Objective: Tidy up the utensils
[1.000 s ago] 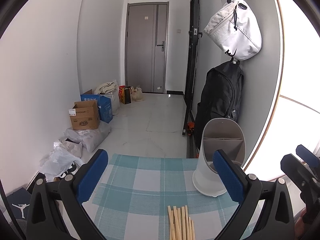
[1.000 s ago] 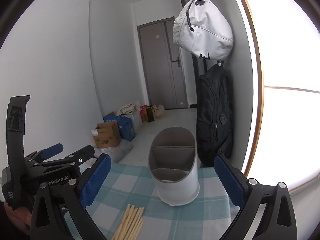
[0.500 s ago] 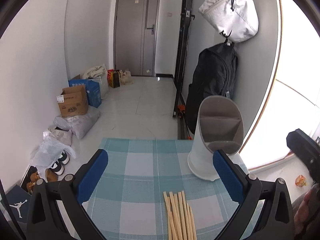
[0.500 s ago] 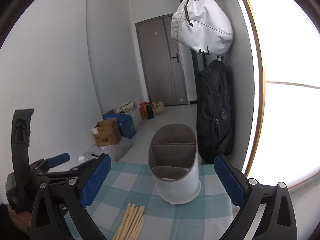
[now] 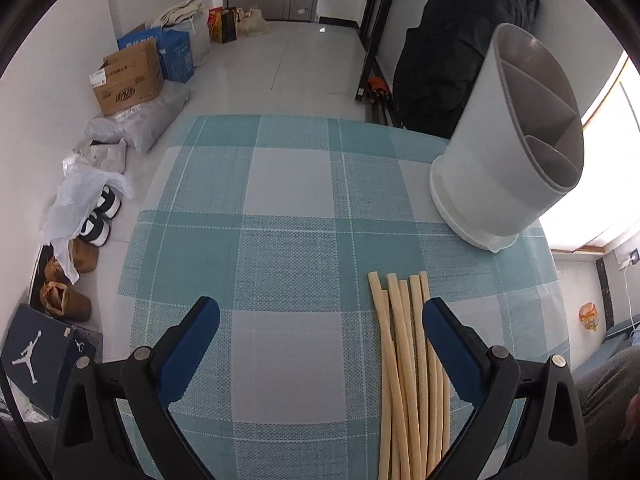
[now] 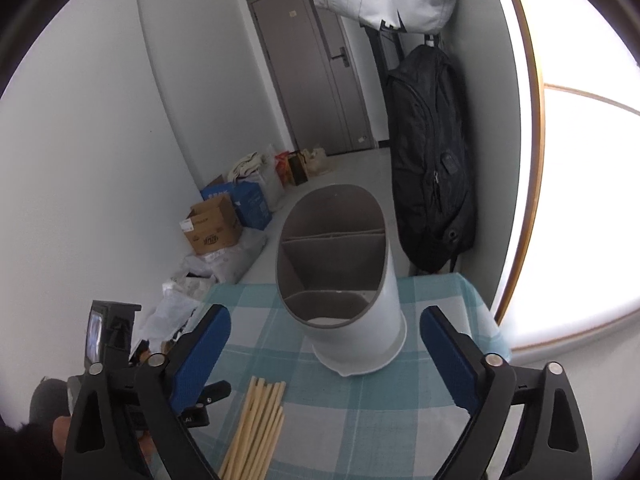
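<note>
Chopsticks (image 5: 408, 380) lie bundled on a checked tablecloth (image 5: 280, 240), near a white utensil holder (image 6: 344, 292). Left gripper (image 5: 320, 328) hangs spread and empty; right gripper (image 6: 325, 336) is closing on nothing.

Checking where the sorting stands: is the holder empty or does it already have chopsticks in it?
Empty as far as shows: the holder shows only bare grey dividers, and the chopsticks all lie flat on the tablecloth.

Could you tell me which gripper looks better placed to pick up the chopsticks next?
Left, probably. The left gripper hangs open just above the chopsticks, pointing down at them. The right gripper, empty with jaws closing, faces the holder instead.
</note>
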A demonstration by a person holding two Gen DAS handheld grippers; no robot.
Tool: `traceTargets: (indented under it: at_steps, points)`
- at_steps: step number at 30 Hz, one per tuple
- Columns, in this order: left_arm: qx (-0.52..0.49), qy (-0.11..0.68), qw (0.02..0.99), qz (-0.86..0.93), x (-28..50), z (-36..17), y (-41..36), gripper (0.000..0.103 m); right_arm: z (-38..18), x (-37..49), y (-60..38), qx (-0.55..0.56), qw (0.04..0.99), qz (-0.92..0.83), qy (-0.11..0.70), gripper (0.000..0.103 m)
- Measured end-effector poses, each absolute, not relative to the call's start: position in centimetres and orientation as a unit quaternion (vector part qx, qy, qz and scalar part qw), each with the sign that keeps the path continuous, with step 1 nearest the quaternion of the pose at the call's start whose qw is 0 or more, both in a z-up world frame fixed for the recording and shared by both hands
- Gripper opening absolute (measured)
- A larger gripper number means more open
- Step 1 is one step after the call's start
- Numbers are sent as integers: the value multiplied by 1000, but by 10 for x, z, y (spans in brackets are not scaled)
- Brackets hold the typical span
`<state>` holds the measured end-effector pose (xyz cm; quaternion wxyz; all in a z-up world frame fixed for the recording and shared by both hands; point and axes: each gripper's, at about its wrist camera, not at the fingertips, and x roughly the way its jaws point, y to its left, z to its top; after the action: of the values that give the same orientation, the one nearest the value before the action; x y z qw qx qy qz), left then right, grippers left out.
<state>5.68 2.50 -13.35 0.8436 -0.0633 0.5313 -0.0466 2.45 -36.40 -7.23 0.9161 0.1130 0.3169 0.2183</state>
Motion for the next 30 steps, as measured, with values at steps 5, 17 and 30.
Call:
traceTargets:
  at_steps: [5,17,30]
  points:
    - [-126,573,807,-66,72,-146,31,83,-84,32,-359,132,894,241,355,72]
    - [-138,596,790,-50,83,-138,15,65,-95,42,-364,148,875,233,397,59]
    - [0,591,806,-37,67,-138,-20,58,-94,41,-363,149,873,244,394,59]
